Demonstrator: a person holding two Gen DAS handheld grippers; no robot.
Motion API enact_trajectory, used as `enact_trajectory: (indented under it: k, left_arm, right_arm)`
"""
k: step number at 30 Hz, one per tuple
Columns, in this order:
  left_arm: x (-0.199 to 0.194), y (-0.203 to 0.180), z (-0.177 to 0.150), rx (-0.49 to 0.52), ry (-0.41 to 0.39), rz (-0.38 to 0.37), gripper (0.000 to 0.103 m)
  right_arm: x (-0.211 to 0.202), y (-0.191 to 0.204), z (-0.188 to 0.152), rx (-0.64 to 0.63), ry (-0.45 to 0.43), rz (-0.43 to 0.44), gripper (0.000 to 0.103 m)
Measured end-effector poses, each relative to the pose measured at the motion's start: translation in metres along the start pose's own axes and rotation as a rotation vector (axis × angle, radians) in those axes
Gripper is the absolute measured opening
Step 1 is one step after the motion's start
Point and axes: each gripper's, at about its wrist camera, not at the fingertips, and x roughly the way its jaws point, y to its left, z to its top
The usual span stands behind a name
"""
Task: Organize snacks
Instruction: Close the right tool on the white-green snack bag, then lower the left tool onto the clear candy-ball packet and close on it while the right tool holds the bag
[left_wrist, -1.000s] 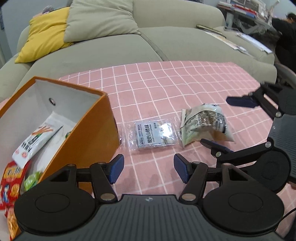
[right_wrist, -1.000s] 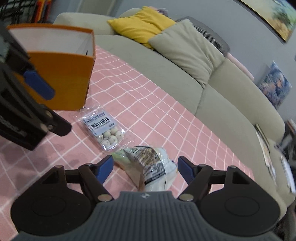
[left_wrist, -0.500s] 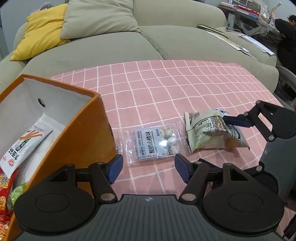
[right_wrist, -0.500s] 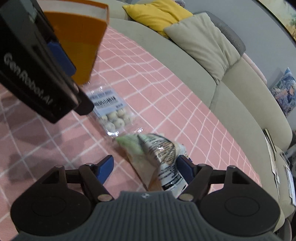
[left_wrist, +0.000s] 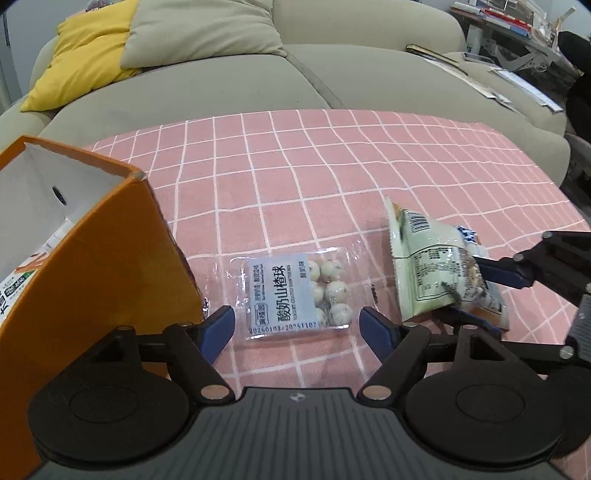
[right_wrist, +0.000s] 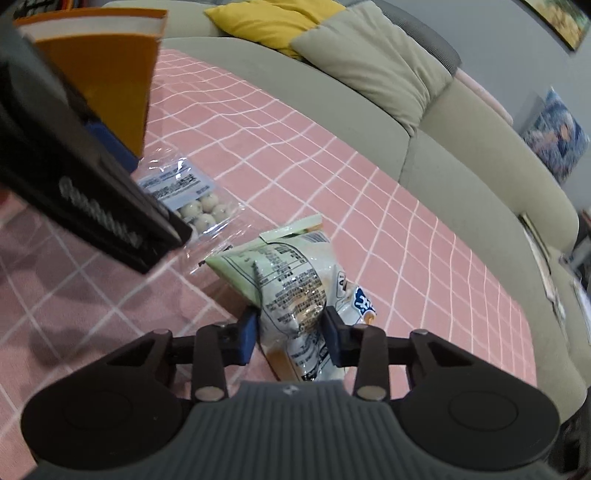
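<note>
A clear packet of white yogurt balls (left_wrist: 293, 293) lies on the pink checked cloth (left_wrist: 295, 166), just ahead of my open, empty left gripper (left_wrist: 295, 326). It also shows in the right wrist view (right_wrist: 192, 201). My right gripper (right_wrist: 290, 330) is shut on a pale green snack bag (right_wrist: 286, 277), seen at the right in the left wrist view (left_wrist: 436, 273). An orange box (left_wrist: 92, 258) at the left holds several snack packs.
A grey-green sofa (left_wrist: 295, 74) with a yellow cushion (left_wrist: 92, 55) and a beige cushion (left_wrist: 199, 33) runs behind the table. Papers (left_wrist: 517, 81) lie on the sofa's right end. The left gripper's body (right_wrist: 85, 192) fills the left of the right wrist view.
My right gripper has closed onto the green snack bag and tilted it up. My left gripper has moved closer to the clear packet and stays open.
</note>
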Motion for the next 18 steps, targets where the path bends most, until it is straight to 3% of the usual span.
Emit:
enact_trajectory:
  k: [2,6,9,12,16,18]
  left_arm:
    - [0.0,0.002,0.002,-0.024,0.0,-0.01,0.08]
    - [-0.005,0.003,0.005,-0.017,0.017,-0.006,0.036]
    - [-0.01,0.003,0.004,-0.023,0.055,-0.081,0.012]
    - [-0.018,-0.006,-0.003,0.01,0.081,-0.157,0.004]
    - [-0.027,-0.026,-0.016,0.068,0.098,-0.246,0.004]
    - [-0.033,-0.032,-0.02,0.09,0.094,-0.256,0.005]
  right_arm:
    - [0.0,-0.001,0.0,0.015,0.003,0.005,0.034]
    - [0.0,-0.003,-0.002,0.031,0.004,0.011,0.035]
    - [-0.003,-0.005,-0.003,0.064,0.007,0.019,0.034]
    - [-0.006,-0.009,-0.004,0.101,0.01,0.03,0.032]
    - [-0.015,-0.011,-0.01,0.112,0.015,0.03,0.028]
    - [-0.017,-0.015,-0.012,0.116,0.021,0.011,0.027]
